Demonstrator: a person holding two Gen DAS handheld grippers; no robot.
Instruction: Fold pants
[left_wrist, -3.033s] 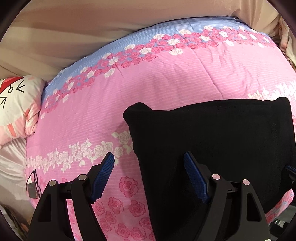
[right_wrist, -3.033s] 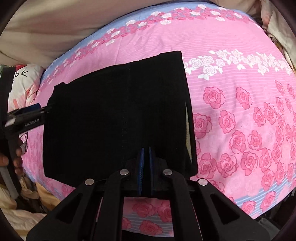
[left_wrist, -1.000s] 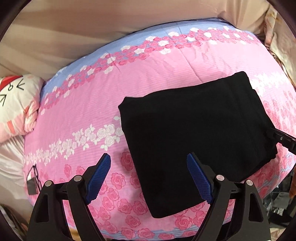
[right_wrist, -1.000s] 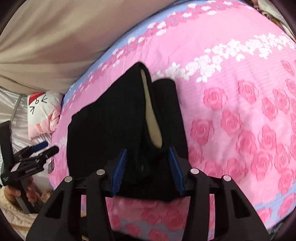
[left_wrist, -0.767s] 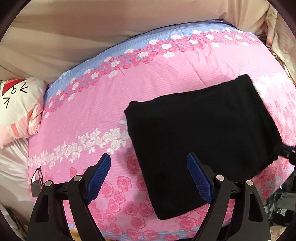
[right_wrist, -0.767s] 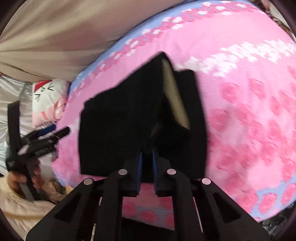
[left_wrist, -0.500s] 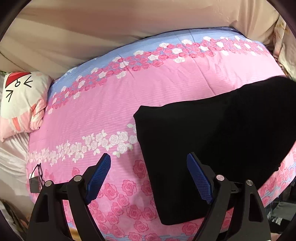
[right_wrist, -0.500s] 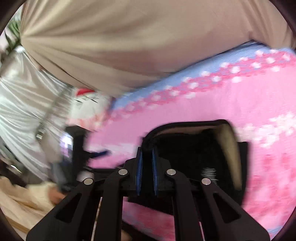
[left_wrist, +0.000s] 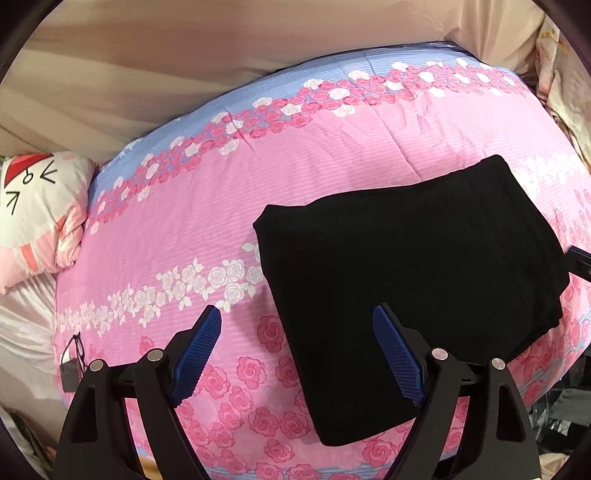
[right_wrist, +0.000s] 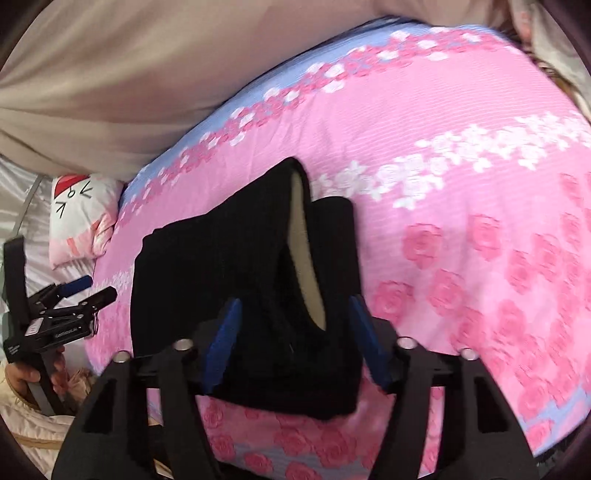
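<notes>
Since a second ago the pants (left_wrist: 410, 284) are back flat on the bedspread (left_wrist: 332, 155). The left gripper (left_wrist: 297, 356) hovers wide open, empty. The right gripper (right_wrist: 295, 339) has just been opening, releasing them; jaws straddle the soft black bundle, whose gaping pale-lined edge could snag and unfold.

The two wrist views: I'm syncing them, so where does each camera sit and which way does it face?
Left wrist: on the left gripper, open, looking down at the folded black pants on the pink quilt.
Right wrist: on the right gripper, open astride the pants' edge; a hand shows.
Shared: pants, quilt, pillow.
</notes>
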